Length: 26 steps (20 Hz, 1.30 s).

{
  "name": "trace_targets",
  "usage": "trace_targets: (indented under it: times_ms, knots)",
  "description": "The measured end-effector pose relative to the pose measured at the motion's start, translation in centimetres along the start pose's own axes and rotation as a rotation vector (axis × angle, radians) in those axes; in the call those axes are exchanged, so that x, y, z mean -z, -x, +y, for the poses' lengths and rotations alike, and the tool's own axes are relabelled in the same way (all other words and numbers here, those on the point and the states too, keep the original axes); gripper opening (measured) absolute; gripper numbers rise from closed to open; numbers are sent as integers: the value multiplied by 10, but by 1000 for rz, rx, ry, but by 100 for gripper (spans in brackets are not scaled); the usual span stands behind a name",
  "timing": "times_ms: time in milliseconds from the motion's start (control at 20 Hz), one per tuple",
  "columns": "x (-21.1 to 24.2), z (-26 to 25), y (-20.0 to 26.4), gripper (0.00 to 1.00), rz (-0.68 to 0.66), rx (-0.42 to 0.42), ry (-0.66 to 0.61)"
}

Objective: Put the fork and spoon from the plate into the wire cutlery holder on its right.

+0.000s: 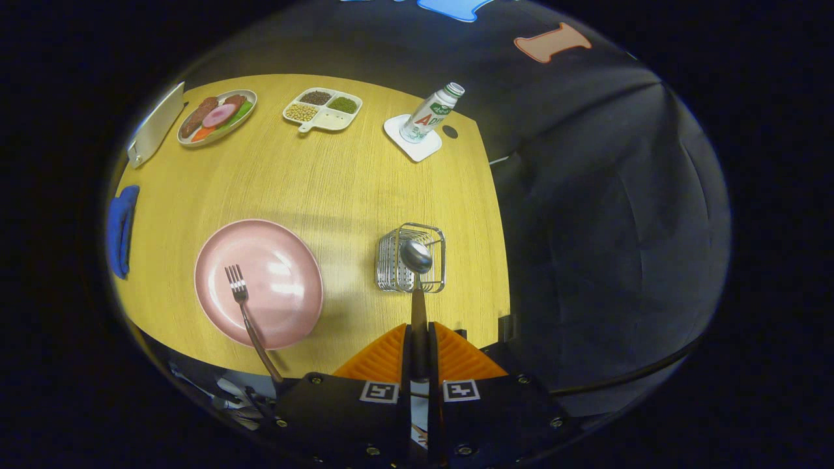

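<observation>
Task roughly half in hand, nothing dropped off yet. The spoon (417, 273) is pinched by its handle between the fingers of the tool (418, 339), pressed together on it, bowl pointing away and hanging over the wire cutlery holder (394, 260); whether the bowl is above the rim or already touching the wires I cannot tell, but it is not released. The fork (244, 306) is untouched on the pink plate (280, 260), tines toward the far side, handle sticking out past the plate's near rim. Plate sits left of the holder on the wooden counter (339, 182). Left to do, as I judge it: lower and let go of the spoon, then go back left for the fork and repeat. Pose: tool held high over the counter's near edge, looking steeply down, lined up straight with the holder, spoon running along its axis. Far side: bottle (433, 112) on a white coaster (409, 144), divided snack tray (324, 109), food plate (217, 116).
</observation>
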State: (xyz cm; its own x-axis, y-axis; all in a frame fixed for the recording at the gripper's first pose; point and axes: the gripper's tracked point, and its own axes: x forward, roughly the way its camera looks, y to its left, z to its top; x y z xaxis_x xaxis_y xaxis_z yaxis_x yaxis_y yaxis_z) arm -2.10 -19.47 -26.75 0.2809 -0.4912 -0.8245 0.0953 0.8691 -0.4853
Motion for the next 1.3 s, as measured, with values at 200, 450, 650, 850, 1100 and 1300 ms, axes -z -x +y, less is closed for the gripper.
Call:
trace_targets:
  times_ms: [200, 450, 650, 850, 1100, 1300]
  knots:
    - [-1, 0, -10, 11, 3, -43, -6]
    - [-5, 0, -9, 14, -16, -59, -27]
    - [-11, 2, 0, 15, -40, -62, -33]
    - [-14, 13, 5, 15, -56, -68, -18]
    - [-14, 34, 14, 15, -71, -86, 24]
    - [-8, 64, 19, 15, -72, -120, 73]
